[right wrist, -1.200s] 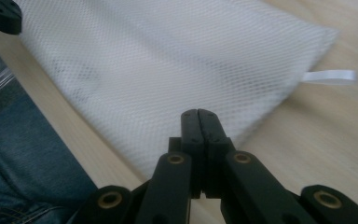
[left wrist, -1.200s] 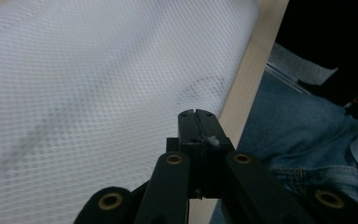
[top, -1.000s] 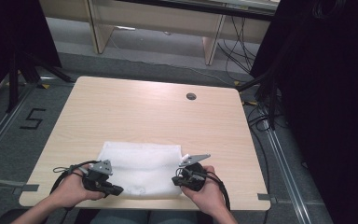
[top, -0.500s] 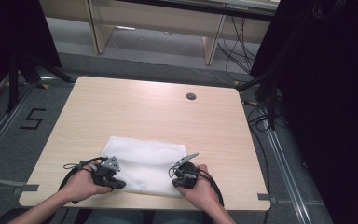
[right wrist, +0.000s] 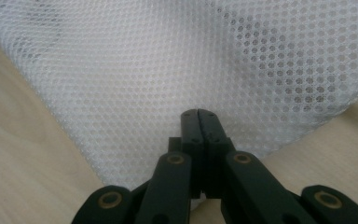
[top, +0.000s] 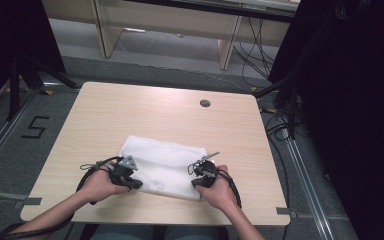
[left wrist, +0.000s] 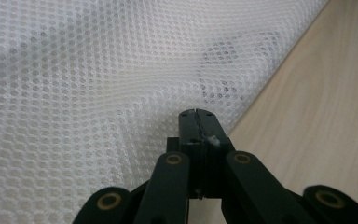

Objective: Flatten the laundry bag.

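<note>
**Both your grippers pinched on the near edge of a white mesh cloth**

From the high view, you sit at the near side of a pale wooden table (top: 145, 115). A white mesh cloth (top: 166, 161) lies flat on its near half, roughly centred between your arms. Your left gripper (top: 130, 181) sits at the cloth's near left corner, held in your left hand (top: 99, 184). Your right gripper (top: 198, 181) sits at the near right corner, held in your right hand (top: 219, 189). A small dark round grommet (top: 205, 103) is set in the tabletop well beyond the cloth, toward the far right.

In the left gripper view, your left gripper (left wrist: 196, 114) has its two black jaws pressed together with no gap between them. The mesh cloth (left wrist: 98, 79) spreads up and to the left from the jaw tips, and its edge runs into them, so the jaws look clamped on the fabric. Bare table (left wrist: 317, 116) shows on the right.

In the right gripper view, your right gripper (right wrist: 199, 114) likewise has its jaws closed tight, with the mesh cloth (right wrist: 177, 65) fanning out above them and its edge drawn down to the tips. Table wood (right wrist: 23, 154) shows on the left and at the lower right.
</note>
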Action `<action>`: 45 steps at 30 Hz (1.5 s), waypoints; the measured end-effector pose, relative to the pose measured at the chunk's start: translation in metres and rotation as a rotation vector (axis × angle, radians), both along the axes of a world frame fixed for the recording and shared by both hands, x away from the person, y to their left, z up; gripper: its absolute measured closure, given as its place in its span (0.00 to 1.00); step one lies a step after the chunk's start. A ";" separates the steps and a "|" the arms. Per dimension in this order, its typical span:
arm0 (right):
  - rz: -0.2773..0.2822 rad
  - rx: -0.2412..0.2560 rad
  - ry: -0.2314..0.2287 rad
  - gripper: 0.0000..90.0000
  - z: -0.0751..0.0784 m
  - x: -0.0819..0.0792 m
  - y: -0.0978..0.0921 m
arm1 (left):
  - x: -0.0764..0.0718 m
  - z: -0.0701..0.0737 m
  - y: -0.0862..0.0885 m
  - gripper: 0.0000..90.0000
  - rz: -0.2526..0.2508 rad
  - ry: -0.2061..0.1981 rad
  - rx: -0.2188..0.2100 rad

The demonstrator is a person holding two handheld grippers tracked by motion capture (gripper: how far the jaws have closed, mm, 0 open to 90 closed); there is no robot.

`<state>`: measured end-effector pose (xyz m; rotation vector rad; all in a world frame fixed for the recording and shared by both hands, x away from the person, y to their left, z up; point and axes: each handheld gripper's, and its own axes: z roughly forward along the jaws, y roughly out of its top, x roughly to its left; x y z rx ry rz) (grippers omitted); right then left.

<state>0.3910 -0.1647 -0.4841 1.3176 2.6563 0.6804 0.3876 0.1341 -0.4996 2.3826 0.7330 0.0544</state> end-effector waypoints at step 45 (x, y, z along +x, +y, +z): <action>0.101 -0.120 -0.093 0.99 0.002 0.127 0.056 | 0.009 -0.001 -0.019 0.99 -0.016 -0.045 0.019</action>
